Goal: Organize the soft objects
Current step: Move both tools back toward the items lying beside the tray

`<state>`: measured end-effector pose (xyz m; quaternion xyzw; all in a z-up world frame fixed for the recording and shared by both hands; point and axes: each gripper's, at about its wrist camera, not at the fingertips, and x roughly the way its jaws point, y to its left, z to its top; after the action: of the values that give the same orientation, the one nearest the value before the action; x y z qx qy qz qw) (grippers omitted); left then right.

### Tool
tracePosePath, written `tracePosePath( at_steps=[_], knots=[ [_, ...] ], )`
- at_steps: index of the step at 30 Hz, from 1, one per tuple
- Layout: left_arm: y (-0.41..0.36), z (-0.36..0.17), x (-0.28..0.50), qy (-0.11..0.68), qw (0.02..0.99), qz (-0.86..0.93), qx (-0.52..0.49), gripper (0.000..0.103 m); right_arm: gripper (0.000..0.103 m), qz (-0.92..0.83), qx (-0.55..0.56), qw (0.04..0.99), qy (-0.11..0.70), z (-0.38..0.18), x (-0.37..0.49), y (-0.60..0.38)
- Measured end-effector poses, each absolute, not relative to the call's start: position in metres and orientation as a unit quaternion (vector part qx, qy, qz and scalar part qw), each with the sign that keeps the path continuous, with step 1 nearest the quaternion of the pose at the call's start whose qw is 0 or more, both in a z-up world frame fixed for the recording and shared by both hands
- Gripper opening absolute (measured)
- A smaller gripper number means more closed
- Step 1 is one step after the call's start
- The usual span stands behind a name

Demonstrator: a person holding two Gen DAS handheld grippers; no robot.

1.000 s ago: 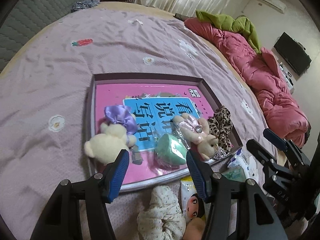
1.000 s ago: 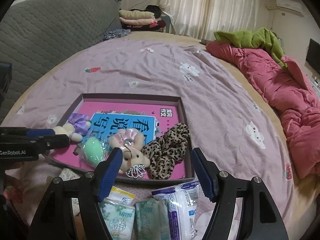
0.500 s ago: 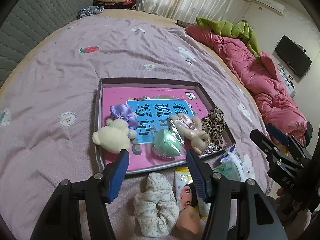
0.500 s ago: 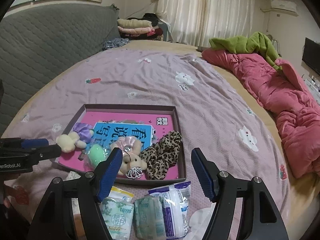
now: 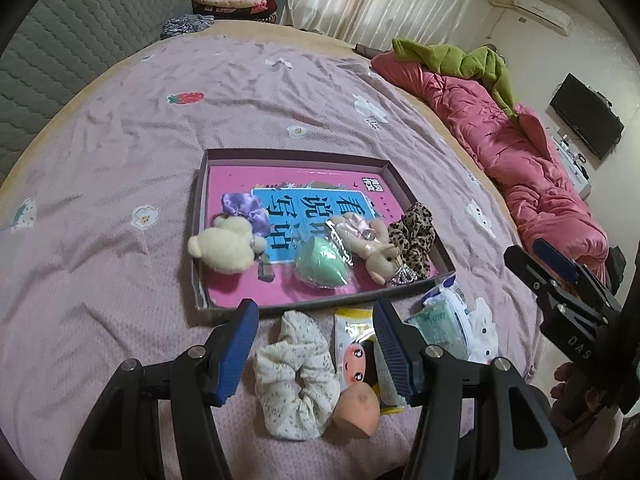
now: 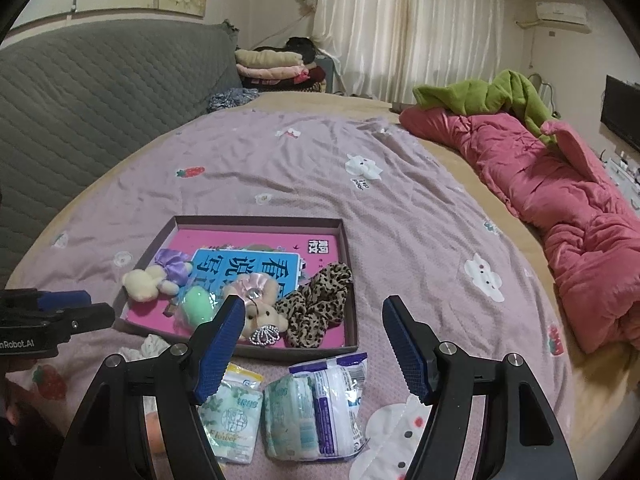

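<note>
A shallow box (image 5: 202,184) (image 6: 348,272) with a pink book inside lies on the bed. It holds a cream plush bear (image 5: 226,246), a green sponge (image 5: 322,266), a pink-bow plush bunny (image 5: 370,246) and a leopard scrunchie (image 5: 414,234) (image 6: 316,302). In front of the box lie a white floral scrunchie (image 5: 298,376), a peach sponge (image 5: 356,410) and tissue packs (image 6: 312,408). My left gripper (image 5: 314,344) is open above the floral scrunchie. My right gripper (image 6: 314,344) is open above the tissue packs.
The lilac bedsheet (image 5: 120,160) covers the bed. A pink quilt (image 6: 560,200) with a green blanket (image 6: 492,96) lies along the right side. A grey quilted headboard (image 6: 80,100) stands at the left. Folded clothes (image 6: 272,66) sit at the back.
Both grippers have pulled back and risen away from the box. The floral scrunchie, peach sponge and tissue packs now show more fully. Both stay open and empty.
</note>
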<state>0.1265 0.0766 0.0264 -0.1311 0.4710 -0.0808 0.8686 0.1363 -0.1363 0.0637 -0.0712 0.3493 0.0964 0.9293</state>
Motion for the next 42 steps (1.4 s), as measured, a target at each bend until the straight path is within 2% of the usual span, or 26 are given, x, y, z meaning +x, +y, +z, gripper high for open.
tracePosePath(
  at_steps=[42],
  knots=[
    [0.038, 0.025, 0.073, 0.486, 0.867, -0.074, -0.089, 0.059, 0.073, 0.120, -0.067, 0.923, 0.359, 0.054, 0.080, -0.165]
  ],
)
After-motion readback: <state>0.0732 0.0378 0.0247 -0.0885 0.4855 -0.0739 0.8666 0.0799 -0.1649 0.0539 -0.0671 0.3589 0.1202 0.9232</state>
